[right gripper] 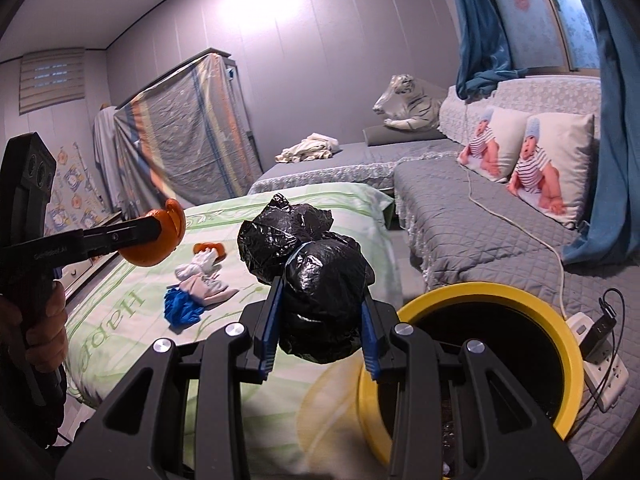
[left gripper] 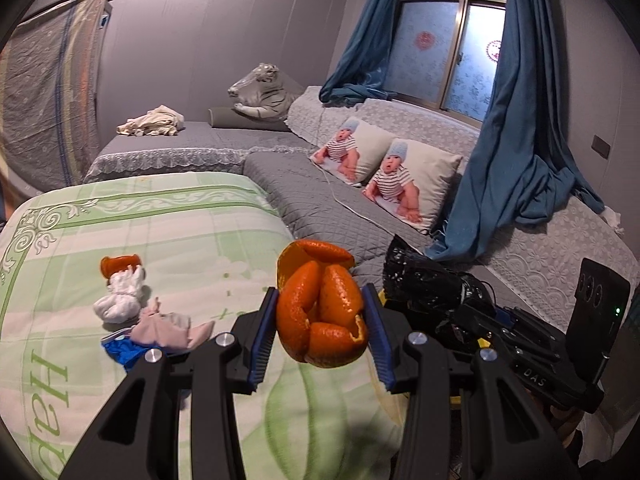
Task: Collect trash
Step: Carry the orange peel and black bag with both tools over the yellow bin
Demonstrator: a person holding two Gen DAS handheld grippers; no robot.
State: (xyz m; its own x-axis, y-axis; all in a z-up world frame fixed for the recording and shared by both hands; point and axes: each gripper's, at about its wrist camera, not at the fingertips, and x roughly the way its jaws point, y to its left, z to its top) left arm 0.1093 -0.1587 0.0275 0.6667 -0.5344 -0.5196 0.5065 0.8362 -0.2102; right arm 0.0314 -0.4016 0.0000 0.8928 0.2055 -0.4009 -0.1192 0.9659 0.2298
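Note:
My left gripper (left gripper: 320,320) is shut on a large orange peel (left gripper: 320,312), held above the green quilt (left gripper: 120,224); the same peel (right gripper: 160,240) shows at the left of the right wrist view. My right gripper (right gripper: 320,304) is shut on a crumpled black plastic bag (right gripper: 316,272), just left of the yellow-rimmed bin (right gripper: 572,360). On the quilt lie a smaller orange peel (left gripper: 118,266), white tissue (left gripper: 120,300), a pink wad (left gripper: 168,330) and a blue scrap (left gripper: 124,350). The black bag (left gripper: 420,284) also shows in the left wrist view.
A grey quilted sofa bed (right gripper: 460,216) with two baby-print cushions (right gripper: 548,168) runs along the right. A white power strip (right gripper: 600,360) with cord lies beside the bin. A plush tiger (right gripper: 408,104) and crumpled cloth (right gripper: 308,146) sit at the back. Blue curtains (left gripper: 520,120) hang by the window.

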